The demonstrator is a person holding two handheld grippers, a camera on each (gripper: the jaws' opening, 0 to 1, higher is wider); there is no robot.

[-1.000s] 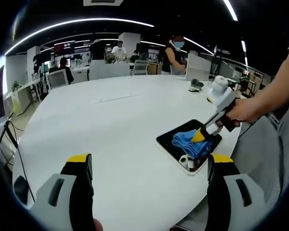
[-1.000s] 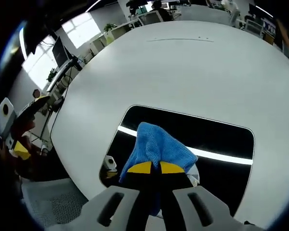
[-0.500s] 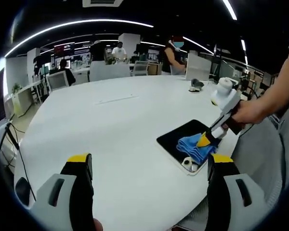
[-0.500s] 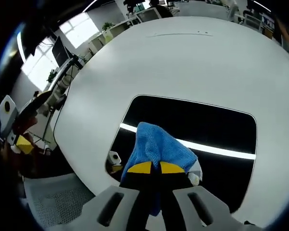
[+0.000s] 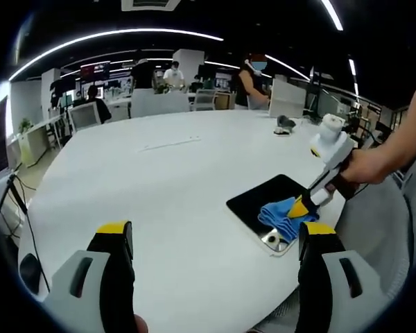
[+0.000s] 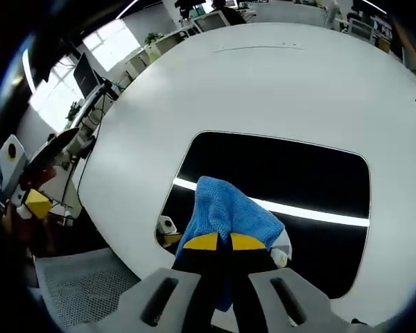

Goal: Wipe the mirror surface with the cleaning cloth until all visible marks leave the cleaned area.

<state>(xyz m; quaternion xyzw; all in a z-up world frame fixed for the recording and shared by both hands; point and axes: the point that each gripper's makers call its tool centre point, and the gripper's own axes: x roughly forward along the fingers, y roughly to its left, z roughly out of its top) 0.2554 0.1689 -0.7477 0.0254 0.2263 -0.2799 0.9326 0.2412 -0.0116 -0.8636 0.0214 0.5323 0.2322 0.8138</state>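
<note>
At the near edge of the round white worktop (image 5: 159, 187), the left gripper (image 5: 215, 232) hangs with its jaws spread wide and nothing between them, well apart from the work. To its right in the left gripper view lies the mirror (image 5: 267, 201), a dark rounded rectangle close to the worktop's rim, with the blue cleaning cloth (image 5: 283, 214) bunched on its near end. The right gripper (image 6: 218, 242) is closed on that cloth (image 6: 229, 211), pressing it onto the mirror (image 6: 291, 173).

The relation that matters: most of the unwiped glass stretches ahead of the right gripper and to its right, along the mirror's long axis, so the next stroke probably runs forward and across. The right gripper is plainly the nearer one.

The right gripper view shows the mirror's dark face with a bright reflected light strip across it; whether marks remain is too fine to tell. The left gripper view instead shows the person's hand (image 5: 364, 166) holding the right gripper, plus how close the mirror sits to the worktop's edge.
</note>
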